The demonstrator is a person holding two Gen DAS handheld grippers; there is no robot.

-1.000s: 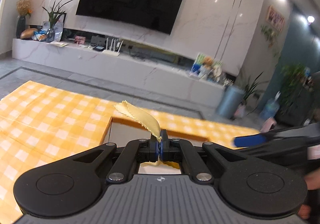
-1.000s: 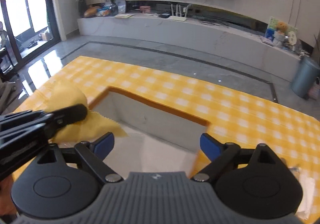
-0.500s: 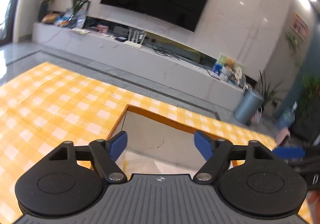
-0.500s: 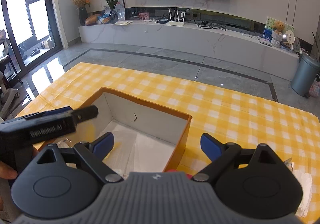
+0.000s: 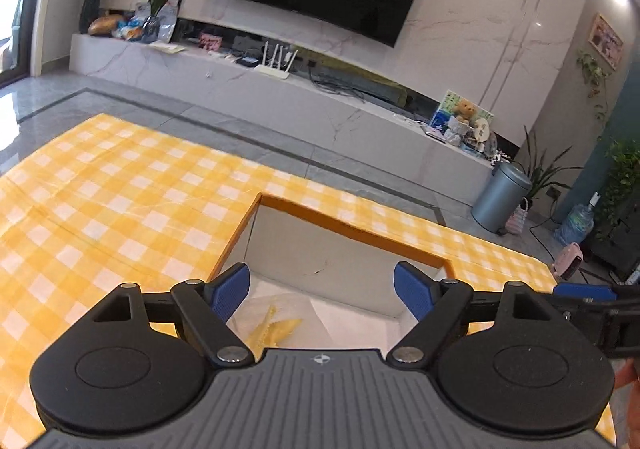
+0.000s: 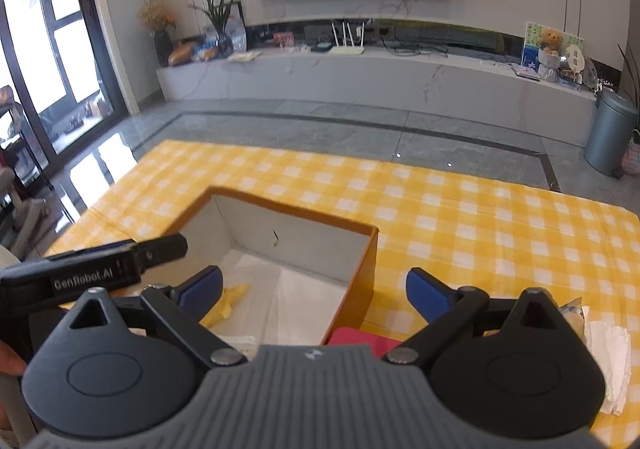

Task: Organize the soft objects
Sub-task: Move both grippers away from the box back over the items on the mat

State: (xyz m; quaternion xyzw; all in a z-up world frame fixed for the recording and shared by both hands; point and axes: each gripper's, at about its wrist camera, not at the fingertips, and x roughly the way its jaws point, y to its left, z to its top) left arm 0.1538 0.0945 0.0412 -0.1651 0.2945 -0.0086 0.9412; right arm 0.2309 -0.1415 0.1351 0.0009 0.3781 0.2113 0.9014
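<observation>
An open orange box (image 5: pixel 352 227) (image 6: pixel 368 269) with white inner walls stands on the yellow checked tablecloth (image 5: pixel 120 201). A yellow cloth (image 5: pixel 276 327) (image 6: pixel 230 299) lies loose on the box floor. My left gripper (image 5: pixel 322 289) hovers over the box, its jaws still opening, with nothing between the blue pads. My right gripper (image 6: pixel 314 289) is open over the box's right wall, also holding nothing. The left gripper's side (image 6: pixel 92 273) shows at the left of the right wrist view. A red soft object (image 6: pixel 360 337) peeks out just beside the box, under the right gripper.
White crumpled material and a small packet (image 6: pixel 600 341) lie on the cloth at the right. Beyond the table are grey floor, a marble TV bench (image 6: pixel 360 73), a grey bin (image 6: pixel 608 129) and plants. A hand (image 5: pixel 630 401) shows at the right edge.
The left gripper was shut on the yellow cloth above the box; it opened and the cloth dropped onto the box floor. The right gripper shifted rightward across the box.
</observation>
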